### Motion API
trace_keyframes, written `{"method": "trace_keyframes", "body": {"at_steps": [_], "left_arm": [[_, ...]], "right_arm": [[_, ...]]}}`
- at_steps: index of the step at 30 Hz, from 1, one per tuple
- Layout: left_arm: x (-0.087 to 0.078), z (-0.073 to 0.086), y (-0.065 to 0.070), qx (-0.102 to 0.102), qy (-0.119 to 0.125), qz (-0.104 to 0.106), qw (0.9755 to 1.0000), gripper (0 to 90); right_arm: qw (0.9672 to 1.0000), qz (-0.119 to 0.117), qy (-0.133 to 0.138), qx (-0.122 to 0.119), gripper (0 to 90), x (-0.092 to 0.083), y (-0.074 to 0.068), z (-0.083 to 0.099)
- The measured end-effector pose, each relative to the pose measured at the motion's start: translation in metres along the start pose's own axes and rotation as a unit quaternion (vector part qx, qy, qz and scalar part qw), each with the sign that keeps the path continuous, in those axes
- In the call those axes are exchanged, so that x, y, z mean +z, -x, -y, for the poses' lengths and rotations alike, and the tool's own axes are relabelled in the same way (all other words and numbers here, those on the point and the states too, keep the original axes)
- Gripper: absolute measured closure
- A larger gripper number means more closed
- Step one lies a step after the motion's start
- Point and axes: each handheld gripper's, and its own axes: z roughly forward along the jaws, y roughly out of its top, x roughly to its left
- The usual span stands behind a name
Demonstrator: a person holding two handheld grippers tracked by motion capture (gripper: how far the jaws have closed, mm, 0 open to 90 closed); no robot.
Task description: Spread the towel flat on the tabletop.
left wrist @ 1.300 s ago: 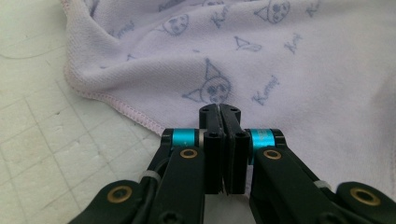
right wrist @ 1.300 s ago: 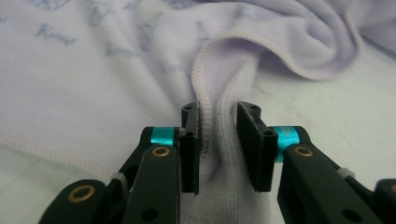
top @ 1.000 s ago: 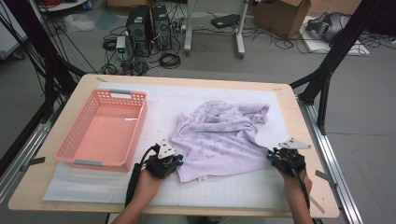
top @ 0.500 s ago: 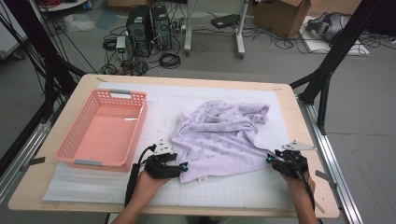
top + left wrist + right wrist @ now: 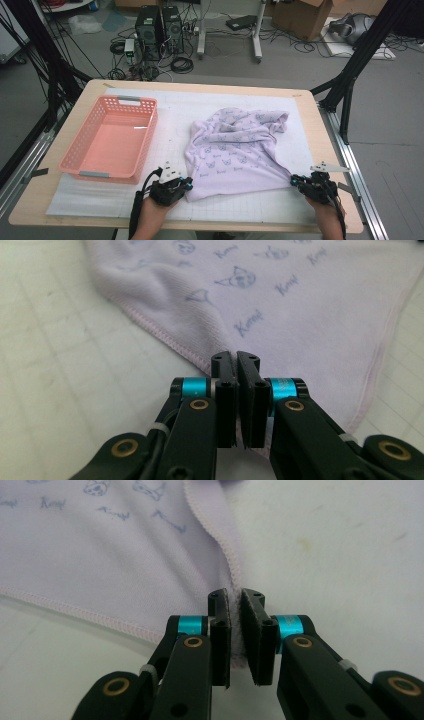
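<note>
The left gripper (image 5: 235,356) and right gripper (image 5: 235,594) have just closed, each clenched on a near corner of the soft lilac printed terry towel (image 5: 240,147), which lies rumpled mid-bench beside the perforated pink plastic basket (image 5: 112,142). Only thin stitched hem is pinched; a sharp or uneven pull could slip a corner free.

Grey floor (image 5: 390,125) beyond wooden table (image 5: 320,130); computer towers (image 5: 160,25), tangled cables (image 5: 180,64), cardboard box (image 5: 305,17) behind table.
</note>
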Motion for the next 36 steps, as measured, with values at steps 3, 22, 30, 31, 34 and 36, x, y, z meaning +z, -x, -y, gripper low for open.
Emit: {"method": "trace_keyframes", "body": {"at_steps": [3,22,30,31,34,36], "left_arm": [[-0.011,0.01,0.004,-0.014,0.004,0.005,0.9999,86.0],[-0.071,0.071,0.061,-0.017,0.003,0.002,0.9998,85.8],[-0.073,0.087,0.073,-0.026,-0.011,0.011,0.9995,75.8],[-0.072,0.086,0.073,-0.033,-0.004,0.009,0.9994,68.0],[-0.075,0.081,0.068,-0.039,0.023,0.003,0.999,57.0],[-0.076,0.077,0.063,-0.047,0.037,-0.003,0.9982,52.0]], "right_arm": [[1.0,-0.006,-0.003,-0.005,81.8,-0.009,-0.01,0.011],[0.9984,-0.045,-0.027,-0.021,82.7,-0.077,-0.059,0.09],[0.9965,-0.052,-0.056,-0.033,80.3,-0.094,-0.069,0.114],[0.9971,-0.05,-0.049,-0.03,74.4,-0.096,-0.068,0.114],[0.9987,-0.047,-0.015,-0.016,65.5,-0.099,-0.064,0.11],[0.999,-0.042,0.003,-0.013,63.1,-0.1,-0.061,0.106]]}}
